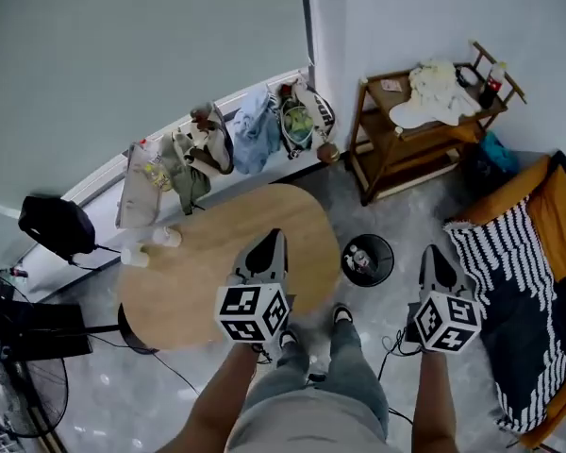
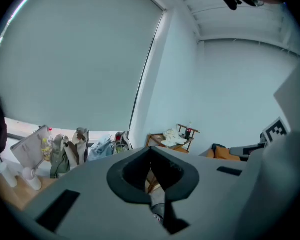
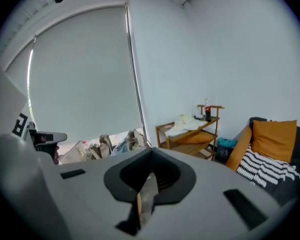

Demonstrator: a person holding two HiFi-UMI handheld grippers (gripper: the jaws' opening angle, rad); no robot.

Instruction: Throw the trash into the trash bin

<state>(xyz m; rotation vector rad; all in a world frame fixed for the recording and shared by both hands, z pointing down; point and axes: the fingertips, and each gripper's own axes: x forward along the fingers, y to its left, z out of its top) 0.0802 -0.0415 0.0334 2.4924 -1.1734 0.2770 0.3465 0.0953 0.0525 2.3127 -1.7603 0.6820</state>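
Seemingly between throws, the left hand-held gripper (image 1: 272, 239) and right hand-held gripper (image 1: 435, 253) are clamped shut and empty, flanking the black trash bin (image 1: 389, 266) on the floor (litter (image 1: 360, 257) already inside), so next likely means opening over the white cups (image 1: 167, 238) on the worktop (image 1: 226, 272).

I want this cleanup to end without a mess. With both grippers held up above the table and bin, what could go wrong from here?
The white cups stand at the table edge; a careless reach could knock them off. The trash bin is low on the floor, so anything dropped from up here might miss. Cables lie by the person's feet, a possible snag.
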